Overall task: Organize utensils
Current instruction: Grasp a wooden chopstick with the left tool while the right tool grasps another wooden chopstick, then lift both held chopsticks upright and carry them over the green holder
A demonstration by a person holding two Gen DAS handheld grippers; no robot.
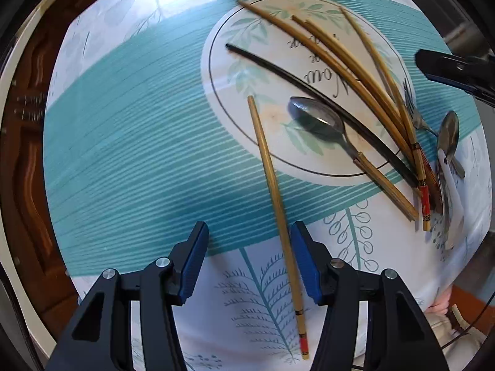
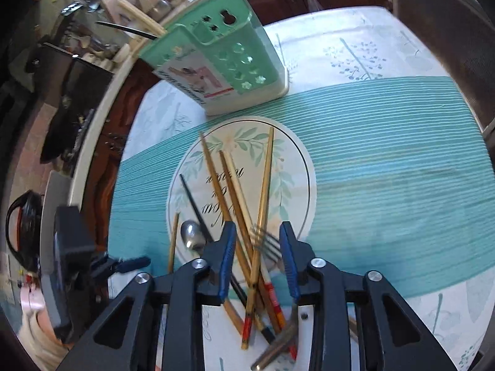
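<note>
Tablecloth [image 1: 130,142] looks like smooth printed plastic or coated cloth with a slight sheen. Chopsticks [image 1: 346,61] are bamboo or wood, satin finish, with lacquered red and black ends; single chopstick [image 1: 278,204] is the same. Black chopstick [image 1: 309,89] is glossy. Spoon [image 1: 318,120] has a shiny metal bowl and a bamboo-look handle. Fork [image 2: 266,244] is metal. Utensil holder [image 2: 229,61] is mint green plastic with a paper label. Gripper pads [image 1: 193,262] are ribbed blue rubber on matt black plastic.
</note>
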